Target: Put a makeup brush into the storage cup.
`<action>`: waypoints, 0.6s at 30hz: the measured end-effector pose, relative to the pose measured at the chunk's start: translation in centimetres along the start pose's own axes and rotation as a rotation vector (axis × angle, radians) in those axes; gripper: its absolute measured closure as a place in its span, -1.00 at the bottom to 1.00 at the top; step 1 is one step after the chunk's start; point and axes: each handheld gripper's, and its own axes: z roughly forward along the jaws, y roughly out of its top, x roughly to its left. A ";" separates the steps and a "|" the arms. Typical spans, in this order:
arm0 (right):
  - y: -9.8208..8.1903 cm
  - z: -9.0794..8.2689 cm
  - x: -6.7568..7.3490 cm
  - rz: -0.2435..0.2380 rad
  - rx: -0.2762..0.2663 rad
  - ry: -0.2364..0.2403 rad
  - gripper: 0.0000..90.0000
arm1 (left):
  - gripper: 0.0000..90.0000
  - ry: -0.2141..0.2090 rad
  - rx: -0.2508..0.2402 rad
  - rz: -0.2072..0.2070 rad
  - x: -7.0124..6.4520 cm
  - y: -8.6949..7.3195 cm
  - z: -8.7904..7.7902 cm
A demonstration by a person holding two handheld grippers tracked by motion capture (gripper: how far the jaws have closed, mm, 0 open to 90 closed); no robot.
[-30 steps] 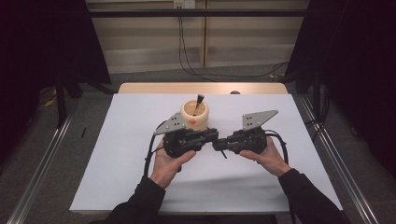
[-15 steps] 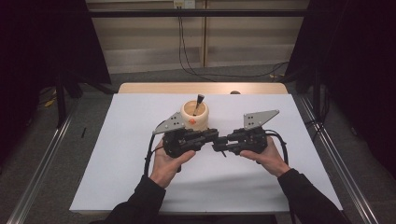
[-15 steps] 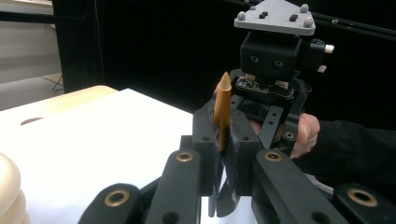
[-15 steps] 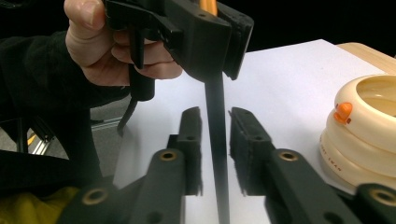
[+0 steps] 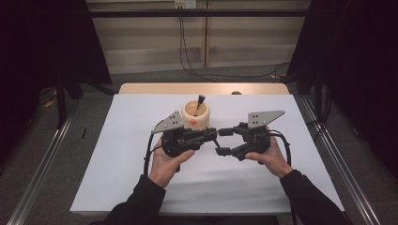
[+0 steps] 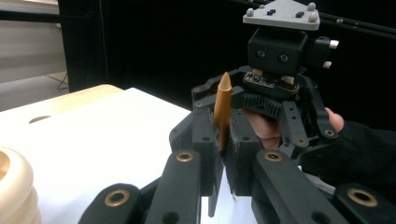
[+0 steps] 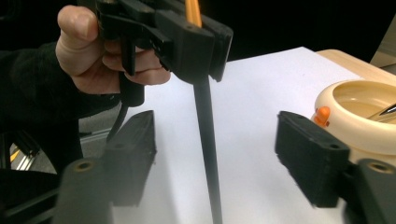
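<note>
Left jaws clamp pen [image 6: 221,112], right jaws just opened

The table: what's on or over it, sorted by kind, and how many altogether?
Cups: 1
Pens: 2, one in the cup, one orange-tipped clamped in the left gripper
Grippers: 2, the left and the right, whose jaws have just been opening and stand clear of the pen's shaft
Total: 5

can't really tell what the dark stick in the cream pot [image 5: 195,115] is, too small from above. the pen [image 6: 221,112] runs off the bottom edge in both gripper views, its middle hidden between the left gripper's [image 6: 219,154] jaws
</note>
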 end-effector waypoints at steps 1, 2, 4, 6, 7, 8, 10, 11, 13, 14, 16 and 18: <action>0.0 -0.1 0.0 0.003 -0.005 -0.006 -0.51 | 0.87 -0.009 -0.006 -0.005 0.0 0.0 0.0; 0.1 -0.1 0.0 0.007 -0.010 -0.003 -0.60 | 0.87 0.004 -0.004 -0.004 0.1 0.0 -0.1; 0.1 -0.2 -0.1 0.013 -0.019 -0.010 -0.69 | 0.87 0.011 0.000 0.000 0.2 0.1 -0.3; 0.0 -0.3 -0.1 -0.007 -0.019 -0.019 -0.87 | 0.87 0.013 0.002 0.001 0.2 0.1 -0.4; 0.0 -0.3 -0.1 -0.014 -0.017 -0.007 -0.87 | 0.87 0.016 0.001 -0.002 0.2 0.1 -0.4; -0.1 -0.3 -0.1 -0.017 -0.019 0.001 -0.84 | 0.87 0.018 0.003 -0.002 0.2 0.1 -0.5; -0.1 -0.4 -0.1 -0.012 -0.015 -0.019 -0.82 | 0.87 0.022 0.000 -0.003 0.2 0.1 -0.5; -0.1 -0.4 -0.1 -0.012 -0.017 -0.023 -0.82 | 0.87 0.016 -0.002 -0.003 0.2 0.2 -0.5; -0.1 -0.4 -0.2 -0.010 -0.021 -0.038 -0.82 | 0.87 0.016 -0.001 0.003 0.3 0.2 -0.6; 0.0 -0.5 -0.1 -0.011 -0.018 -0.052 -0.80 | 0.87 0.031 0.001 0.003 0.2 0.3 -0.7; -0.1 -0.5 0.0 -0.018 -0.010 -0.095 -0.80 | 0.87 0.032 -0.009 -0.001 0.3 0.3 -0.7; -0.2 -0.5 0.1 -0.029 -0.009 -0.106 -0.80 | 0.87 0.035 -0.002 0.005 0.4 0.3 -0.9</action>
